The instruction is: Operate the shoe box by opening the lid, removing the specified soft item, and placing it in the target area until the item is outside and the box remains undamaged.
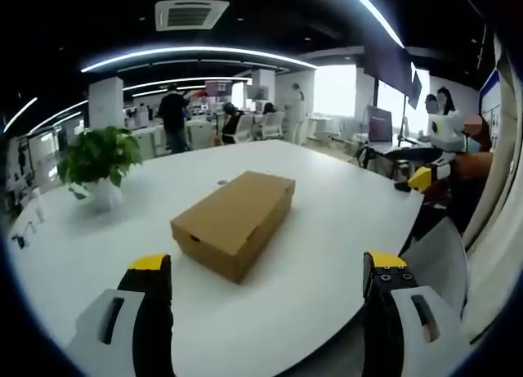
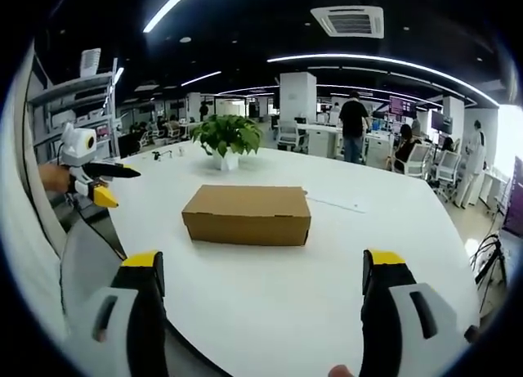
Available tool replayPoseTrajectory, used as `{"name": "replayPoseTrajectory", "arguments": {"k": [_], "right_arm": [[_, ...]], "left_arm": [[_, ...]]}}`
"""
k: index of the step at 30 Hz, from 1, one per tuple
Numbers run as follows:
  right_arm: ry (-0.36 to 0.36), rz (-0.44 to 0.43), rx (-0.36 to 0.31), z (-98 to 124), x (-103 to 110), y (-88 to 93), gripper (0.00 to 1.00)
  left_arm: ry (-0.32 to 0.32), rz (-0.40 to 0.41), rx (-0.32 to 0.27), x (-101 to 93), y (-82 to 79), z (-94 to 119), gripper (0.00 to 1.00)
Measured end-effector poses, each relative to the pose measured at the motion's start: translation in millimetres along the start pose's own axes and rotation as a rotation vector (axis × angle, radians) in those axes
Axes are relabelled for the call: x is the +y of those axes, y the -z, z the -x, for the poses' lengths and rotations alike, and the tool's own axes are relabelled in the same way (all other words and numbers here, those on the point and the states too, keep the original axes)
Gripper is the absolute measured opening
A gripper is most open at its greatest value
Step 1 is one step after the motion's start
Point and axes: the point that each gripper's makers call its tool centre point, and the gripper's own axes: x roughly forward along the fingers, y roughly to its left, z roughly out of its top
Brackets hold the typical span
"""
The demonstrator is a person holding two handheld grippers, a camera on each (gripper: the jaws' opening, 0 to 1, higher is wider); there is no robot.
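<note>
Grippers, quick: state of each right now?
Left gripper: open, holding nothing, short of the shoe box.
Right gripper: open, holding nothing.

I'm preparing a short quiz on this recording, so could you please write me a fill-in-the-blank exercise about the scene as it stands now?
1. The lid of the cardboard box is ____.
2. The box rests on a large table whose colour is ____.
3. Beyond the box stands a potted ____ with green leaves.
4. The jaws of the left gripper and right gripper stand wide ____, holding nothing.

Missing words: closed; white; plant; open
</note>
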Motion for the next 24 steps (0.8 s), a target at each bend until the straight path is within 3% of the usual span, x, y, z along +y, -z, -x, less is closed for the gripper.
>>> {"name": "replayPoseTrajectory", "arguments": {"k": [9,24], "right_arm": [[-0.047,0.036,0.013,-15,-9,-2.4,0.95],[-0.110,0.097,0.044,-44,-26,-2.2,0.94]], "left_arm": [[-0.057,0.018,0.031,9.7,10.1,-3,1.00],[-0.113,0.051,0.033,18.7,14.8,-16,0.98]]}}
